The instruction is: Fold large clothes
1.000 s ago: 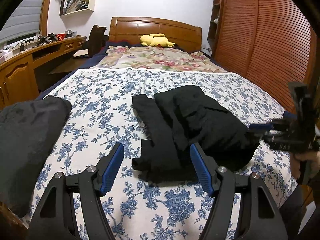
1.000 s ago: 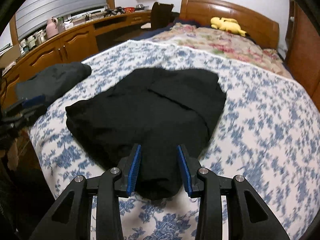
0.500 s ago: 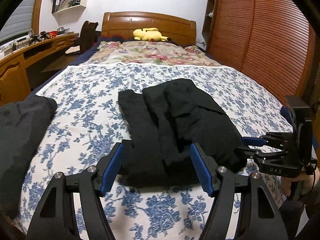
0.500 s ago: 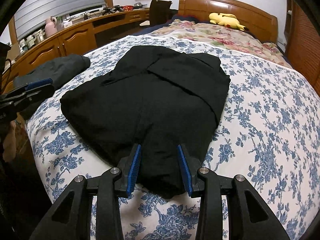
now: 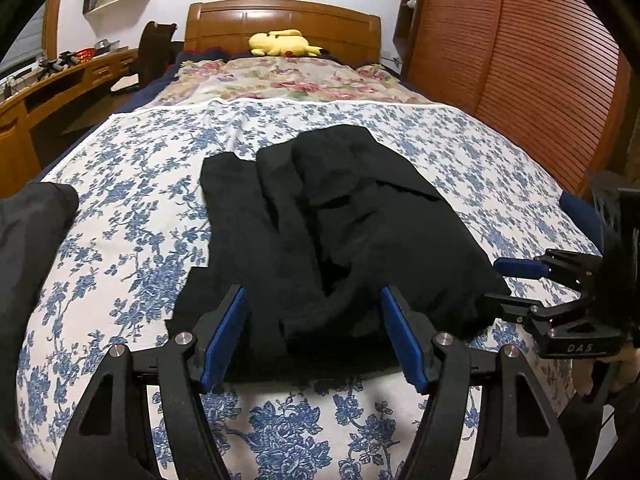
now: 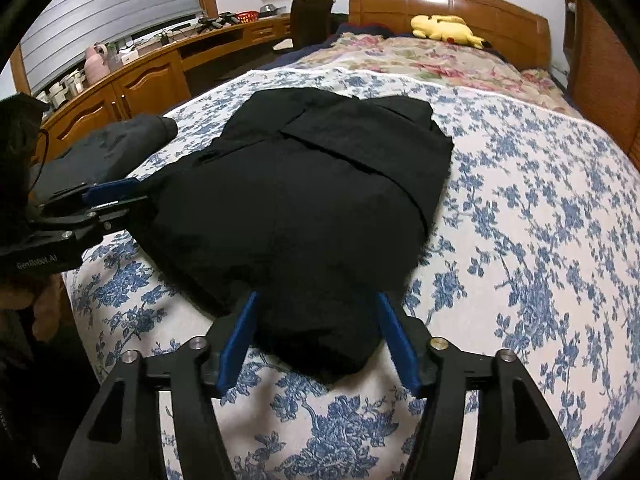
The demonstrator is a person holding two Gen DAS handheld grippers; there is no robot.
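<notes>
A black garment (image 5: 340, 232) lies partly folded on the blue-flowered bedspread (image 5: 132, 248), its layers stacked lengthwise. My left gripper (image 5: 312, 304) is open, its blue pads (image 5: 226, 332) on either side of the garment's near edge without pressing on it. In the right wrist view the same garment (image 6: 312, 200) runs away from me. My right gripper (image 6: 316, 304) is opening, and the garment's rounded near end lies loose between its pads. Each gripper shows in the other's view: the right gripper (image 5: 504, 280) at the garment's right corner, the left gripper (image 6: 116, 200) at its left side.
A dark grey garment (image 6: 108, 148) lies bundled at the bed's left edge. A yellow plush toy (image 5: 284, 44) rests by the wooden headboard (image 5: 280, 16). A wooden desk (image 6: 140, 80) runs along the left, and slatted wardrobe doors (image 5: 540, 80) stand to the right.
My right gripper's jaws have spread wide and let go of the garment's near end. My left gripper has come closer to the garment, which now reaches between its pads.
</notes>
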